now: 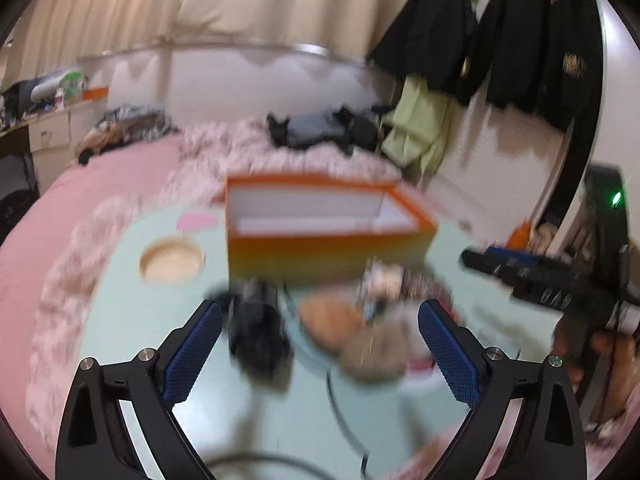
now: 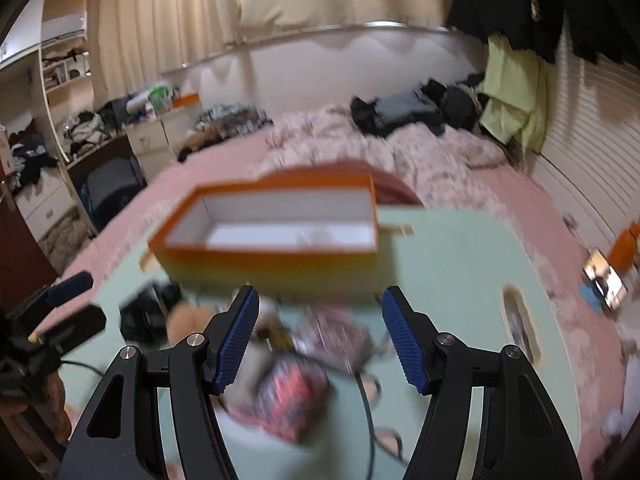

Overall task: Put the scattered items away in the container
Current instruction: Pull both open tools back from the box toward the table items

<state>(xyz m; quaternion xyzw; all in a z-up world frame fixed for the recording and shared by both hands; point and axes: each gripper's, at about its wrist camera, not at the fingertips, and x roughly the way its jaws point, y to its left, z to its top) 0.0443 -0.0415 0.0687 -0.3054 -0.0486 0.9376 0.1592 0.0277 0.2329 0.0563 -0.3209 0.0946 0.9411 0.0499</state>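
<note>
An open orange box [image 1: 328, 240] with a white inside stands on a pale green table [image 1: 132, 320]; it also shows in the right wrist view [image 2: 272, 256]. In front of it lie blurred items: a black pouch [image 1: 258, 336], a tan plush [image 1: 332, 318] and a beige soft item [image 1: 376, 354]. My left gripper [image 1: 320, 344] is open above them, empty. In the right wrist view a red patterned item [image 2: 294, 394] and a striped bundle [image 2: 334, 336] lie between the fingers. My right gripper [image 2: 320, 332] is open and empty; it also shows at the left view's right edge [image 1: 540, 280].
A round wooden hole [image 1: 172, 260] is set in the table's left part. The table stands on a pink bed [image 1: 100, 184] with a rumpled quilt and dark clothes. A black cable [image 2: 366, 400] runs over the table. A phone [image 2: 604, 284] lies on the bed at right.
</note>
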